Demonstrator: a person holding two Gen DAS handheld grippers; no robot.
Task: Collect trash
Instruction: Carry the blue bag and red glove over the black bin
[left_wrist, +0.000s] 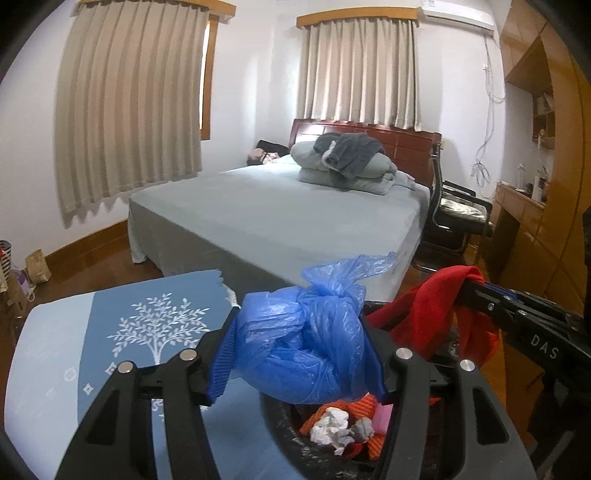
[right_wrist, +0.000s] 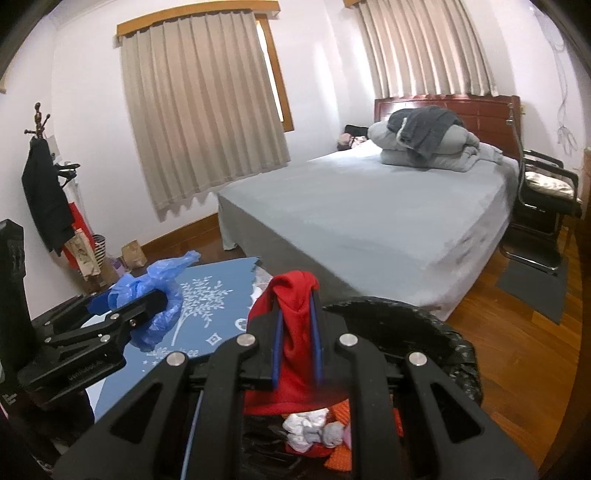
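The wide bed with the grey-blue sheet (left_wrist: 280, 206) fills the room behind, and nearer lies a blue mat printed with a white tree (left_wrist: 147, 332); I cannot tell whether the mat covers a worktop or another surface. In front of the mat stands a bin lined with a black plastic bag (right_wrist: 424, 325). Inside it I see crumpled white tissue (left_wrist: 332, 428), orange pieces and something pink. Both claws are held just over the mouth of this bin, probably so that what they carry can drop into it. The left claw (left_wrist: 299, 354) is half spread and pinches a knotted blue plastic bag (left_wrist: 310, 332) between its blue pads. The right claw (right_wrist: 297, 343) is pressed together on a fold of red cloth (right_wrist: 295, 325), which hangs down toward the bin. The trash is therefore partly in the bin already and partly in the claws.
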